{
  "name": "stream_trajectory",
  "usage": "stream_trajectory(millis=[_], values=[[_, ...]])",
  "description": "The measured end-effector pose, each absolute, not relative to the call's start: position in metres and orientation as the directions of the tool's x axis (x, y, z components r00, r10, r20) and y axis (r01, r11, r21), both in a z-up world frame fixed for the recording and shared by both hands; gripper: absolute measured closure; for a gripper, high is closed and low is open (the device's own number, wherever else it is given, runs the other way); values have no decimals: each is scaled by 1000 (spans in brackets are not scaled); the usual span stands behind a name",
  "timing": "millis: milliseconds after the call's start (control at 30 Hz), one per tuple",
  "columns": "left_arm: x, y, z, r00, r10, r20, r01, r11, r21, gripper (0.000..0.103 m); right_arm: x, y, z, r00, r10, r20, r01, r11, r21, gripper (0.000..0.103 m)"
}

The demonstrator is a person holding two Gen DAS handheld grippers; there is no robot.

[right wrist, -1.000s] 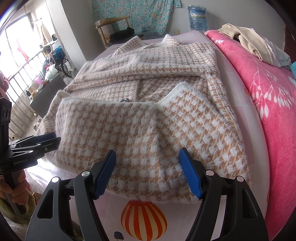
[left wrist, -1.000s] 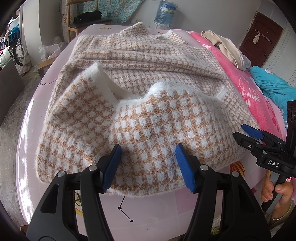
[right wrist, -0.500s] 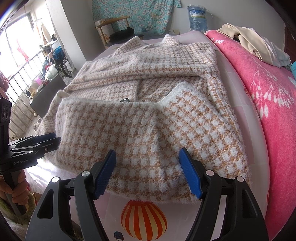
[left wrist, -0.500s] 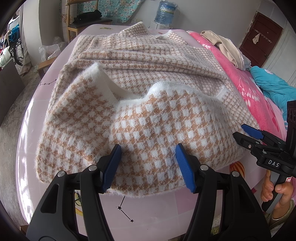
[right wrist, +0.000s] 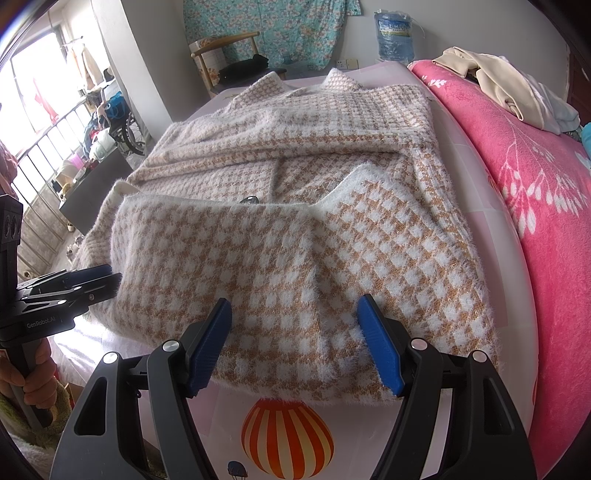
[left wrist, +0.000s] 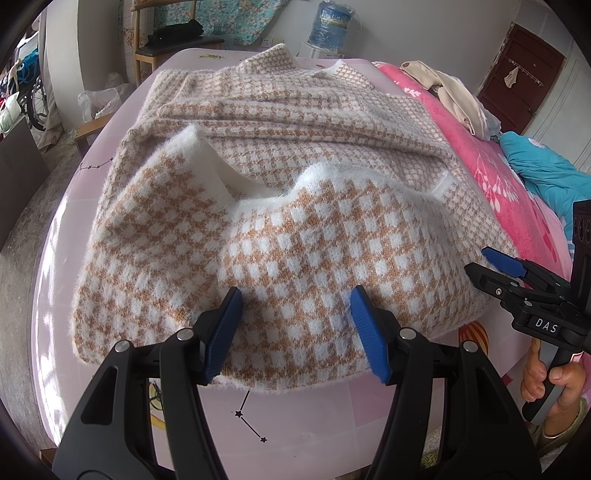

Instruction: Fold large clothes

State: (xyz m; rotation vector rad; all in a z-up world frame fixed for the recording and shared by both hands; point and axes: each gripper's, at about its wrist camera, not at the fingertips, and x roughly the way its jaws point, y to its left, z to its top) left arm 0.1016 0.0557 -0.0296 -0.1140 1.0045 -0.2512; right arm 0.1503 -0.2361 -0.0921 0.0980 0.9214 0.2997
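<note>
On the pink bed [left wrist: 55,258] lies the checked fuzzy coat [left wrist: 295,229], its hem folded up; left tongs [left wrist: 295,325] and right tongs [right wrist: 295,332] hover apart over its near edge, holding nothing.

Two short labels, both on the grippers

"DAS" stands on the right gripper [left wrist: 496,267]; "GenRobot.AI" stands on the left gripper [right wrist: 94,282].

Daylight enters through a barred window [right wrist: 40,155] at far left. A wooden chair [right wrist: 225,48] stands by the far wall under floral fabric [right wrist: 266,26], beside a water bottle [right wrist: 394,37]. A dark red door [left wrist: 521,74] stands far right.
</note>
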Motion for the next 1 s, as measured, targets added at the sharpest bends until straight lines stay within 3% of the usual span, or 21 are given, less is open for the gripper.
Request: stream_trajectory(millis=[633, 833, 1000], values=[[68, 77, 0, 580, -280, -765, 193, 960, -204, 45, 131, -260, -76, 585, 300, -754, -177, 954, 242, 34], [31, 113, -11, 543, -331, -772, 133, 941, -310, 45, 123, -298, -91, 537, 362, -762, -70, 919, 387, 34], [22, 147, -39, 524, -358, -773, -20, 902, -431, 45, 121, -317, -100, 522, 422, -741, 14, 864, 502, 34]])
